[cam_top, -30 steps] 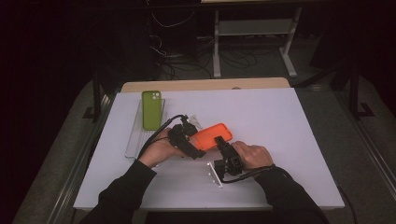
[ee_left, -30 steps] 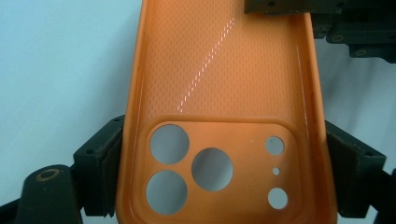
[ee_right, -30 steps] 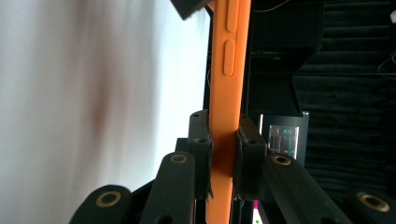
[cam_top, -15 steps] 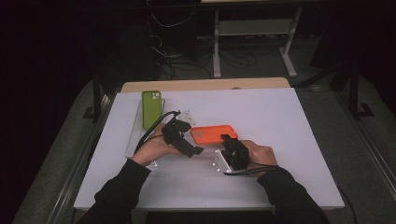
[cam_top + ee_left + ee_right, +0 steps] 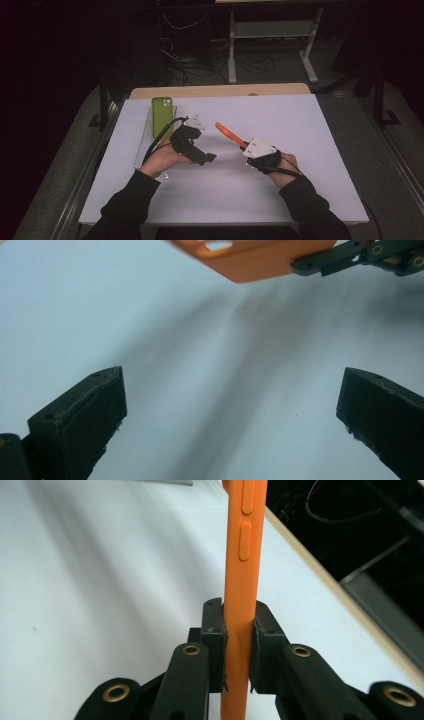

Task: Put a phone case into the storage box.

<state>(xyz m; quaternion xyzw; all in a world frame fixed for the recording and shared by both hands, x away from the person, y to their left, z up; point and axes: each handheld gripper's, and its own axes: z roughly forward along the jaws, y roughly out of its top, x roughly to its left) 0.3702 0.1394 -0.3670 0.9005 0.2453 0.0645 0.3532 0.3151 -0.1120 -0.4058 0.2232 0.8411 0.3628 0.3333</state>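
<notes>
Looking down from the high view: both forearms reach in over the white desk (image 5: 310, 130), the right claw (image 5: 244, 146) lifting a thin orange phone case (image 5: 229, 133) edge-on, the left claw (image 5: 207, 157) beside it, a green case (image 5: 162, 115) farther left. Left gripper view: jaws just opened wide, nothing between; orange case above them, clear of the matte desk. Right gripper view: black pads clamp the smooth, button-ridged orange edge.
</notes>
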